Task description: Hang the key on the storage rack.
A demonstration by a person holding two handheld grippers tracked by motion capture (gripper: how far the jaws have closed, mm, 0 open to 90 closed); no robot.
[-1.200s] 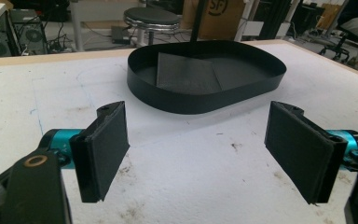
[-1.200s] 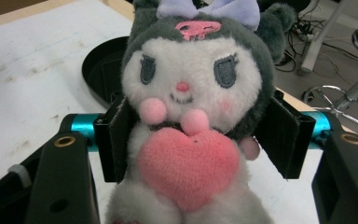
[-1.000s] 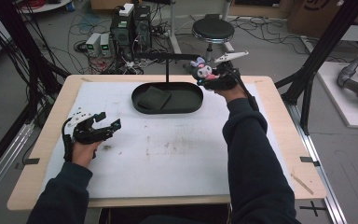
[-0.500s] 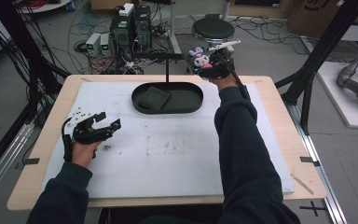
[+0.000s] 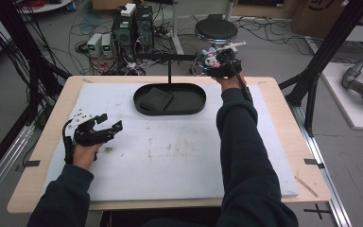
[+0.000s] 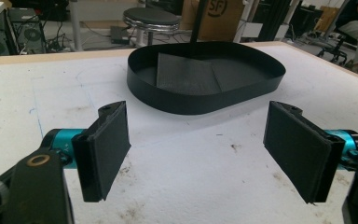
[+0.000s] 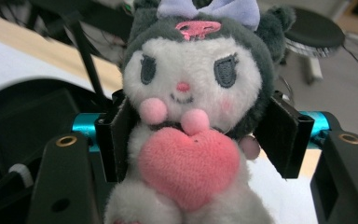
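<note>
A small plush toy (image 7: 191, 98) with a white face, dark hood, lilac bow and pink heart is clamped between the jaws of my right gripper (image 7: 198, 135). From above, that right gripper (image 5: 213, 62) holds the plush toy (image 5: 210, 57) high at the table's far edge, right of a black T-shaped stand (image 5: 169, 64). The stand rises from a black oval tray (image 5: 196, 101) holding a dark square pad (image 5: 155, 99). My left gripper (image 5: 108, 125) rests open on the white mat at the left, nothing between its pads (image 6: 106, 147). The tray (image 6: 200, 100) lies ahead of it.
A white mat (image 5: 179, 151) covers the wooden table (image 5: 274, 87). Beyond the far edge are a round stool (image 5: 216, 29), computer boxes (image 5: 134, 21) and cables on the floor. Black frame posts (image 5: 328, 52) stand at the right and left.
My right gripper has carried the plush toy up and back, from beside the tray's right end to the table's far edge near the stand. The left gripper has stayed put.
</note>
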